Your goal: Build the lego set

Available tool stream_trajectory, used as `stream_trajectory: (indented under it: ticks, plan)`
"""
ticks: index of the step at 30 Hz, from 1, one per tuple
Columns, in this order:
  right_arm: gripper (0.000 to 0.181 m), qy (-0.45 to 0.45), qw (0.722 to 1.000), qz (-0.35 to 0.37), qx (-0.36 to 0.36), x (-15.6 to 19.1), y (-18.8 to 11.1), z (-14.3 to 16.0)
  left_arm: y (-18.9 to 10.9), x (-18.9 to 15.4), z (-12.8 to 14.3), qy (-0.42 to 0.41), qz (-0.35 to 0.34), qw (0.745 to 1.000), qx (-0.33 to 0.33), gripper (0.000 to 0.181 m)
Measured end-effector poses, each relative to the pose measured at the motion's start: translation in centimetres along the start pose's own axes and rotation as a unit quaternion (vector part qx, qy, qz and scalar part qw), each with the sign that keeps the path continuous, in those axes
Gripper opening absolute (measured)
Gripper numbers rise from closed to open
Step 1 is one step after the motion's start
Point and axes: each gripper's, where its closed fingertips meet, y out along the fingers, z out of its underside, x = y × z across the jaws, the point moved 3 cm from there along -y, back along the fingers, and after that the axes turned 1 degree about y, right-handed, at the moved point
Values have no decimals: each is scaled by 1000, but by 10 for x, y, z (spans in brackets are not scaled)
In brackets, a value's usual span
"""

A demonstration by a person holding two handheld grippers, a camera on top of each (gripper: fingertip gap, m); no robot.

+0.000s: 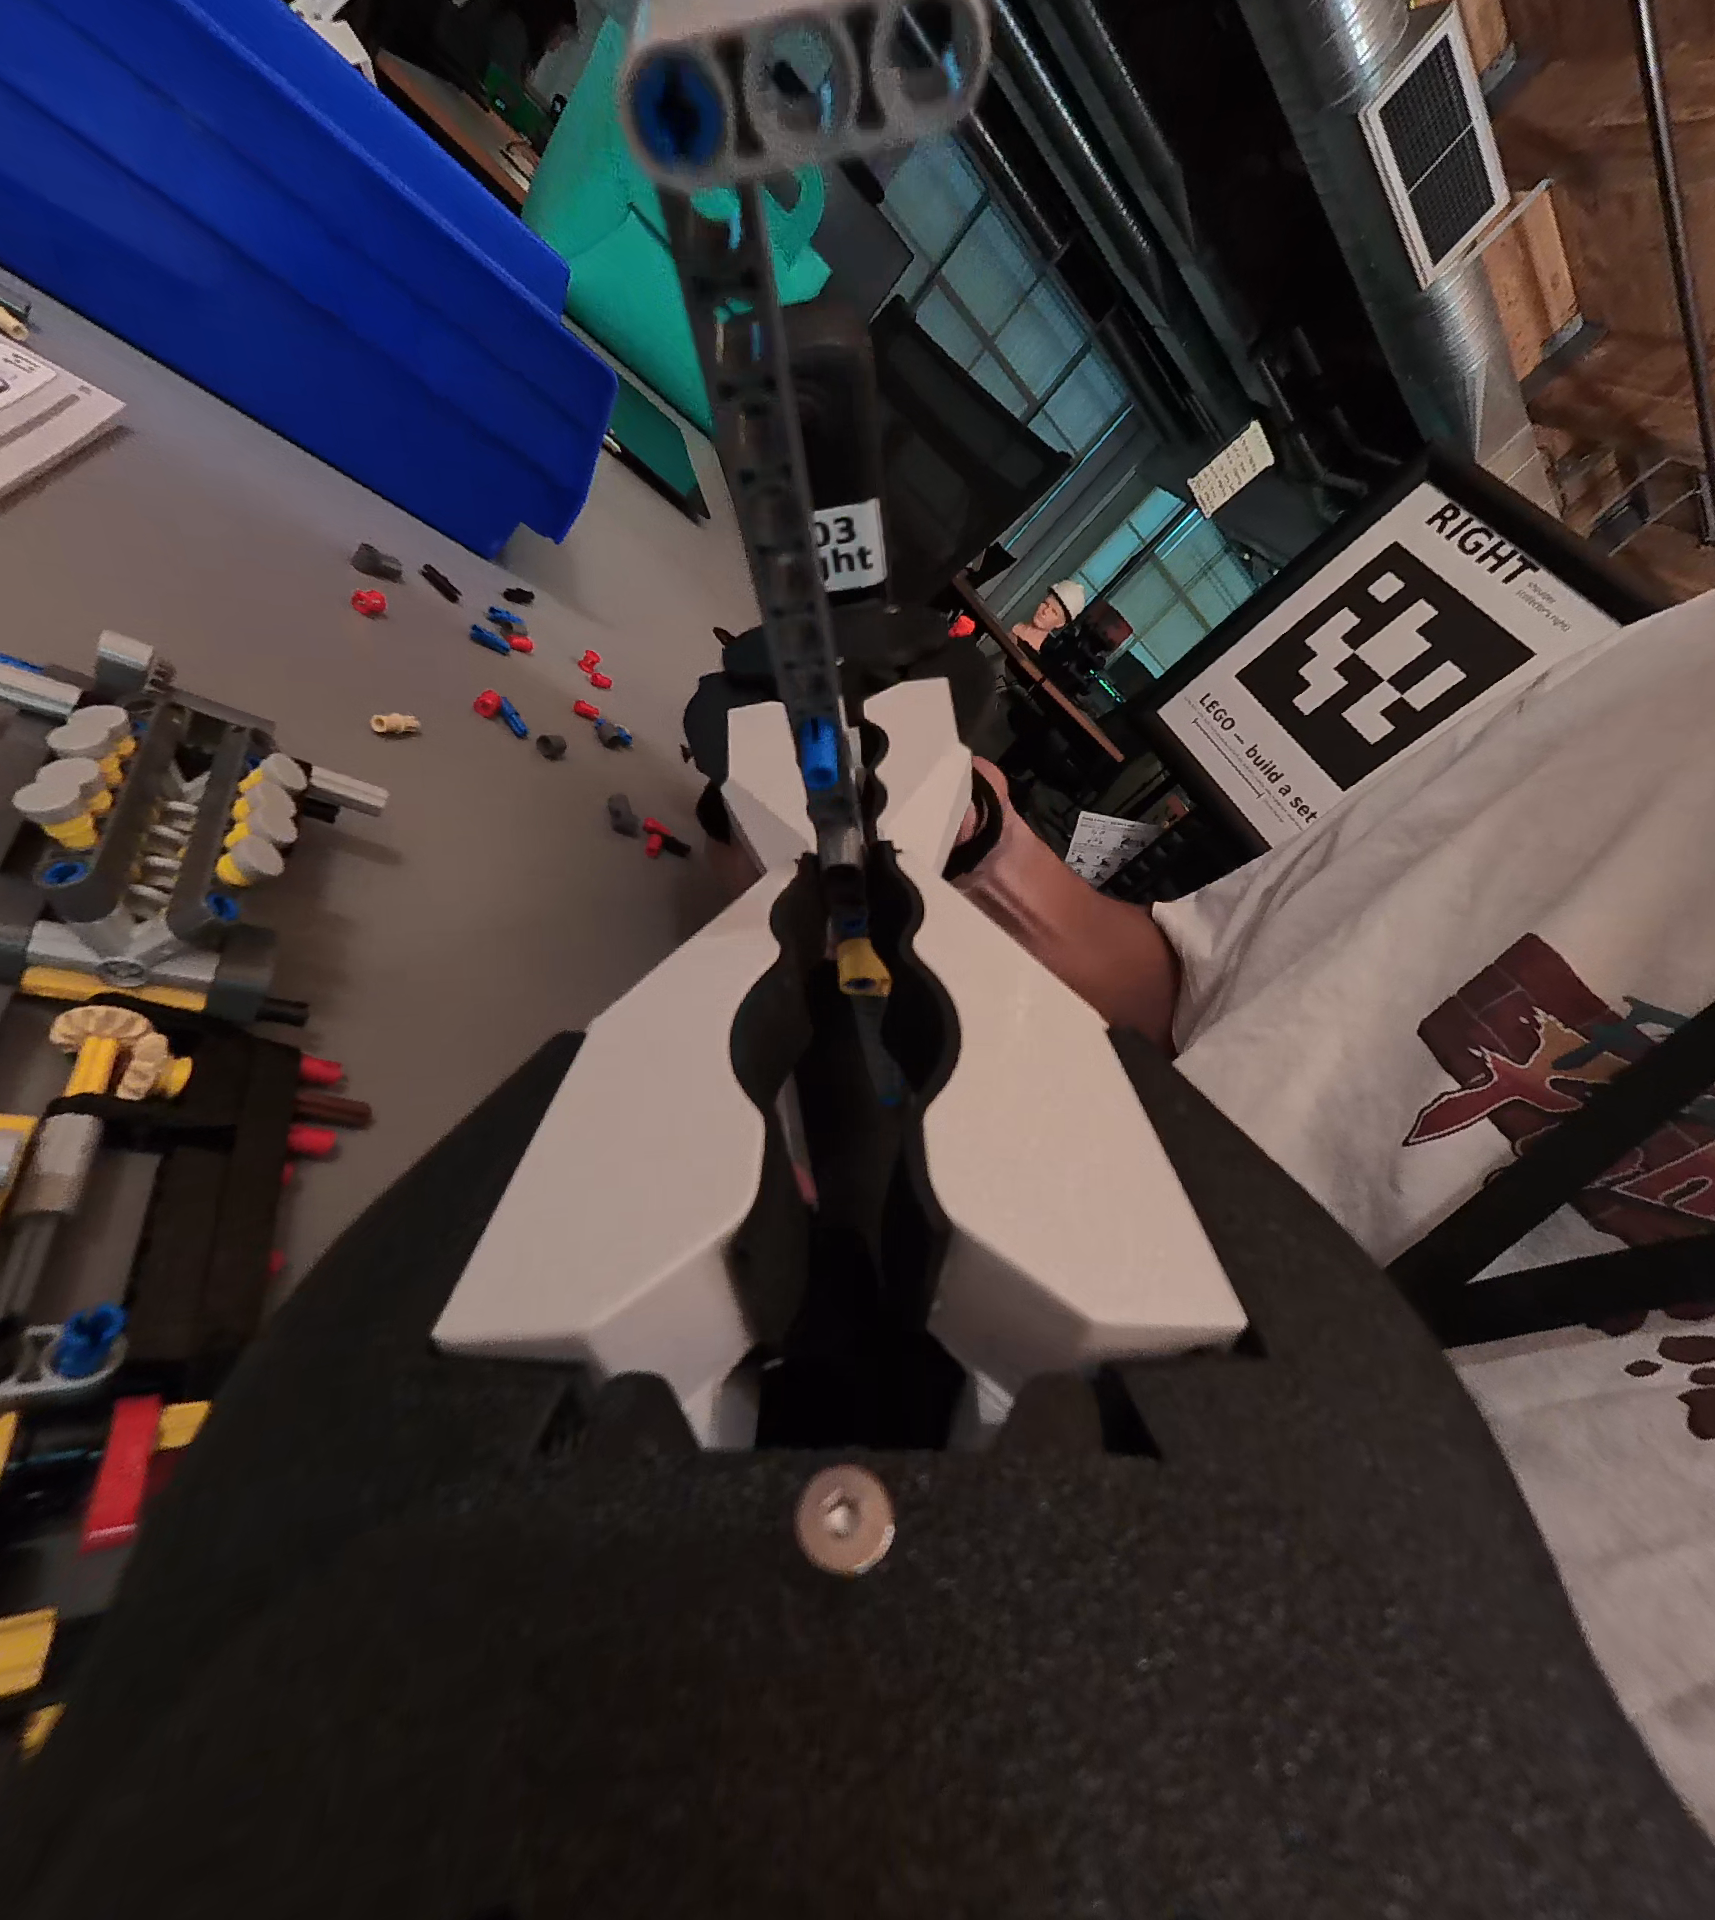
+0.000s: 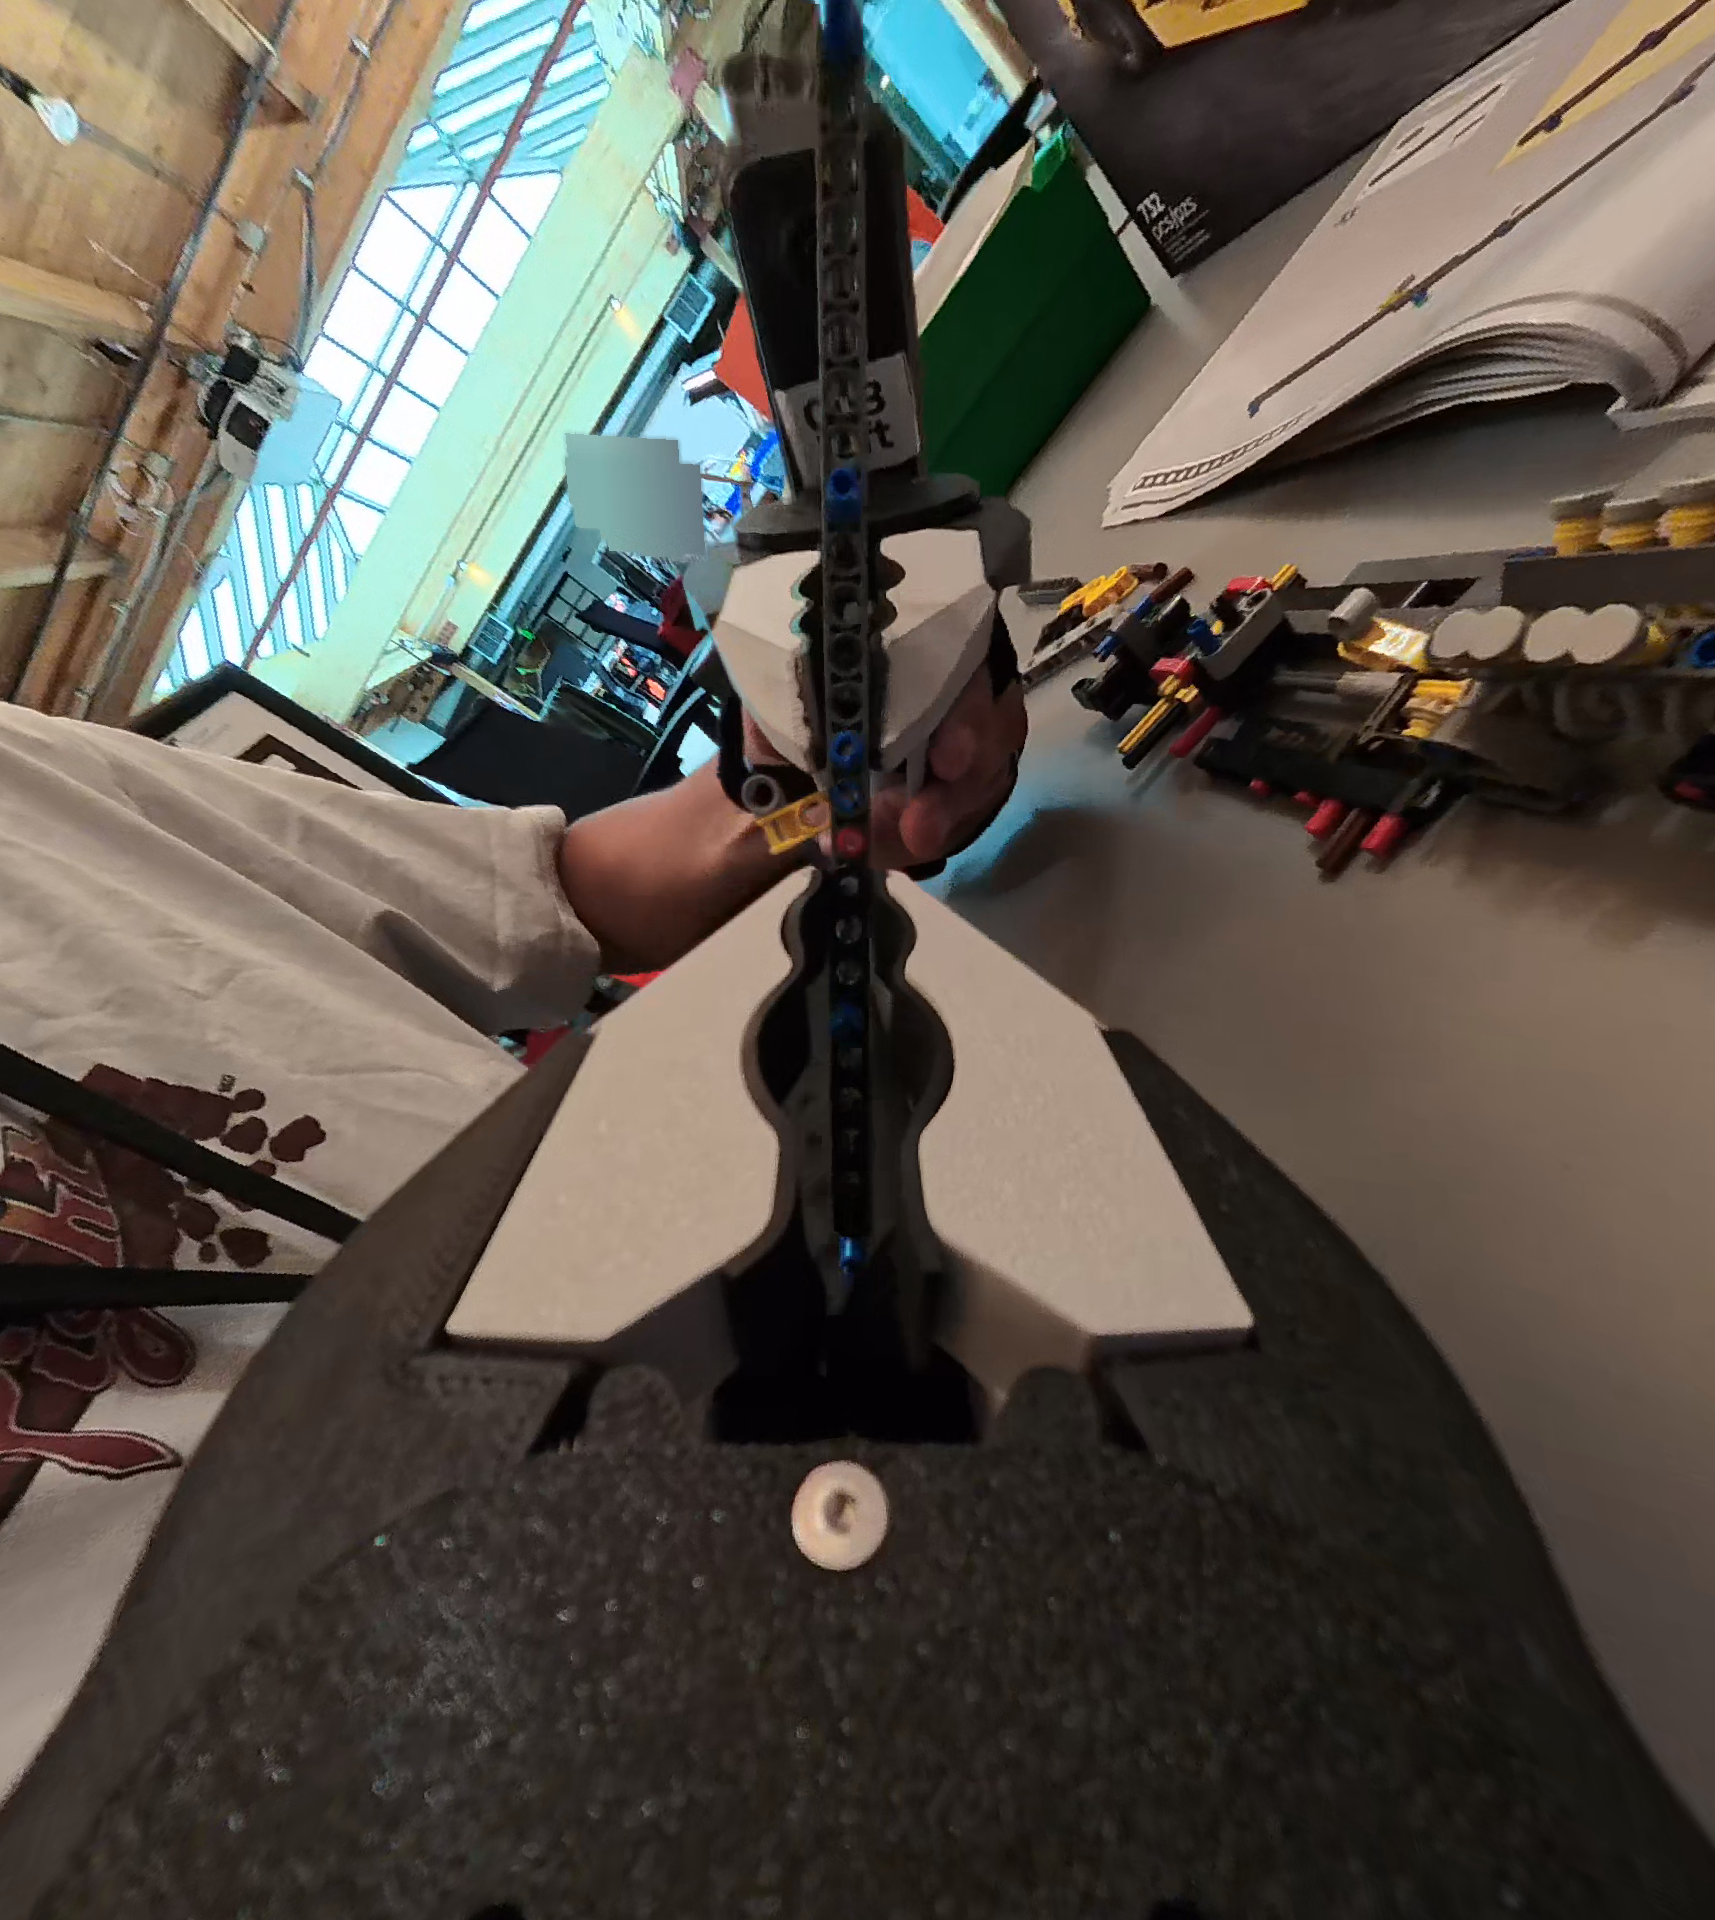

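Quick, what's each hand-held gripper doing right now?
Left hand-held gripper: closed on the long dark beam.
Right hand-held gripper: closed on the same beam.

Two close wide-angle views, each looking forward along its own gripper's jaws, face one another along a long beam held between them. Both share the beam, the grey worktop and the model lying on it.

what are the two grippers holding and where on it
Both grip one long dark grey Technic beam studded with blue pins. The right gripper is shut on one end, the left gripper on the other; the grippers face each other.
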Motion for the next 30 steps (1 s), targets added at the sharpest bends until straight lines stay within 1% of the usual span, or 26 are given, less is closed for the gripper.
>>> stream_trajectory:
  ticks: [2,4,8,11,16,18,19,20,21,22,23,25,27,29,30]
  plan:
    - [6,-12,1000,12,19,-1,3,4,1,0,2,0,-2,1000,7,7]
    - [5,-22,1000,20,-2,-1,0,0,-1,1,0,2,-4,1000,1,7]
    - [5,-7,999,-4,-44,2,-8,-9,-2,-2,0,7,-2,1000,-1,7]
    - [5,-1,999,-14,-53,3,-10,-11,-1,-3,1,14,-4,1000,1,7]
    - [5,1,999,-12,-51,2,-11,-10,0,-2,0,18,-8,1000,1,7]
    - [5,1,998,-6,-63,0,-11,-13,0,0,-4,3,-11,1000,-19,7]
    - [5,6,997,-9,-77,0,-13,-16,-2,3,-7,-4,-21,999,-33,20]
    - [5,16,994,-15,-107,-1,-19,-23,-7,7,-10,-11,-31,999,-43,38]
    - [4,24,991,-18,-131,-3,-24,-28,-12,9,-14,-17,-42,997,-56,39]
    - [5,22,989,-16,-145,-4,-26,-31,-15,10,-14,-18,-49,997,-65,34]
    - [5,9,987,-9,-159,-3,-26,-34,-13,10,-10,-17,-54,997,-60,30]
    - [5,-6,985,-8,-170,-1,-17,-38,2,5,-1,-8,-60,997,-40,30]
    - [5,-5,981,-18,-191,1,-9,-43,13,3,-1,6,-70,997,-37,30]
    - [5,1,982,-22,-186,0,1,-42,14,7,-7,4,-83,995,-61,24]
    - [5,-4,983,-18,-183,0,5,-42,12,6,-10,0,-79,994,-75,21]
